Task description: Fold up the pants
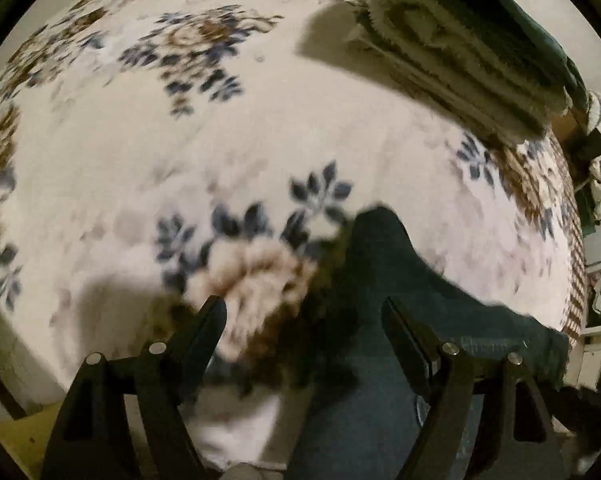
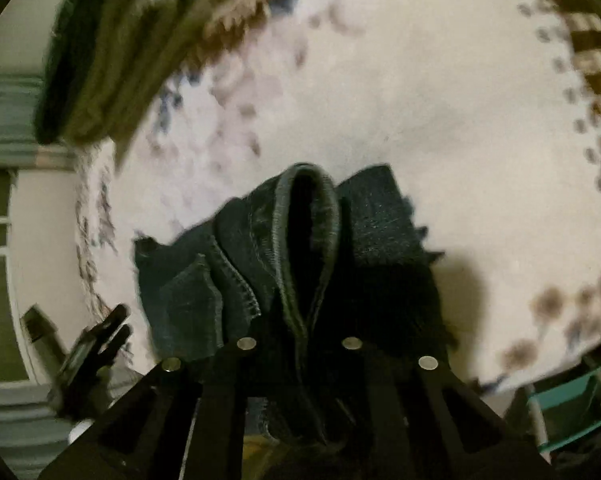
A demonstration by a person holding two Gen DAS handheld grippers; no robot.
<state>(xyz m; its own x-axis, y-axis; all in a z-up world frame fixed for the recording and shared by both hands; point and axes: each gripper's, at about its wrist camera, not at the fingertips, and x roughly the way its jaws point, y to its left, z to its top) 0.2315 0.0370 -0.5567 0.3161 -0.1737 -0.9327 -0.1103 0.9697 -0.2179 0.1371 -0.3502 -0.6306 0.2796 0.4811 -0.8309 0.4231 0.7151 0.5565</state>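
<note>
Dark blue denim pants [image 2: 268, 264] lie bunched on a white floral bedspread [image 1: 260, 120]. My right gripper [image 2: 300, 332] is shut on the pants, with folds of denim and a hem rising between its fingers. In the left wrist view the pants [image 1: 380, 280] stretch from the lower right toward the middle. My left gripper [image 1: 304, 312] is open and empty. Its right finger [image 1: 404, 336] is over the denim and its left finger [image 1: 204, 328] is over the bedspread. The left gripper also shows at the lower left of the right wrist view [image 2: 96, 344].
A stack of folded towels and dark fabric [image 1: 460, 40] sits at the bed's far right; it also shows in the right wrist view [image 2: 112, 52]. The bed edge with a checked border [image 1: 572, 272] is on the right. A teal crate [image 2: 572, 408] stands beside the bed.
</note>
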